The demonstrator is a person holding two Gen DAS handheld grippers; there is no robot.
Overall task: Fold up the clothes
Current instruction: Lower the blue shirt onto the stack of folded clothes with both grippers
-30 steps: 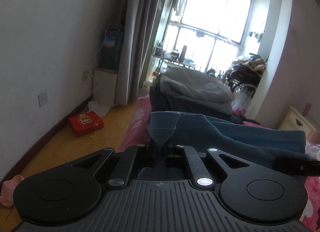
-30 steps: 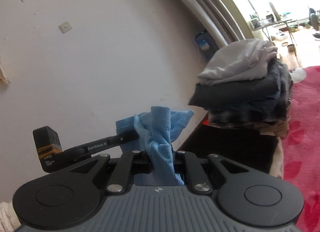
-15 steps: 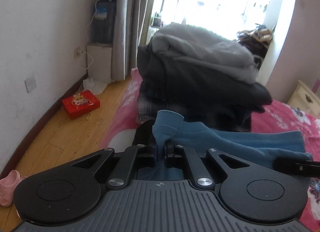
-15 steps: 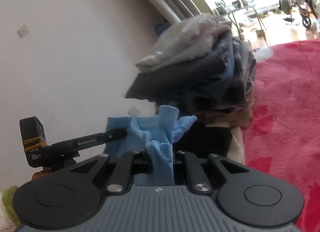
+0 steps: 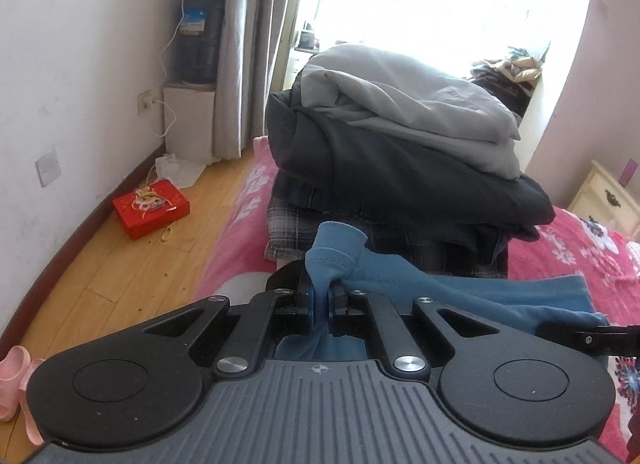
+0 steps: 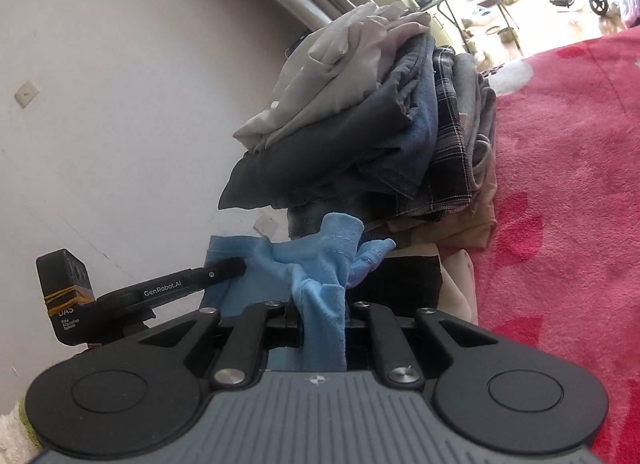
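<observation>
the left tongs (image 5: 320, 306) are pinched nearly shut on a bunched corner of a blue garment (image 5: 460, 292), and the right tongs (image 6: 323, 318) are clamped the same way on another gathered bit of that cloth (image 6: 320, 264), with a thick wad of it between the jaws. holding it at two points looks like a way to keep one edge stretched between the hands, so the cloth hangs in a flat span rather than a lump and can be laid down with the fold line straight. in the left view the fabric runs from the jaws across to the right, over the pink flowered bedspread (image 5: 560, 260), and a black finger of the other tool shows at the right edge of the picture. in the right view the left tool's finger, with its lettering, presses the far corner of the cloth. just beyond the garment, near the left edge of the bed, stands a pile of folded clothes (image 5: 400, 152), grey on top, dark and checked layers beneath. i judge that the pile sits there as the finished stack, and the blue piece is held low in front of it either for one more fold on the bed or to go on top. whether the cloth touches the bed yet, i cannot tell.
</observation>
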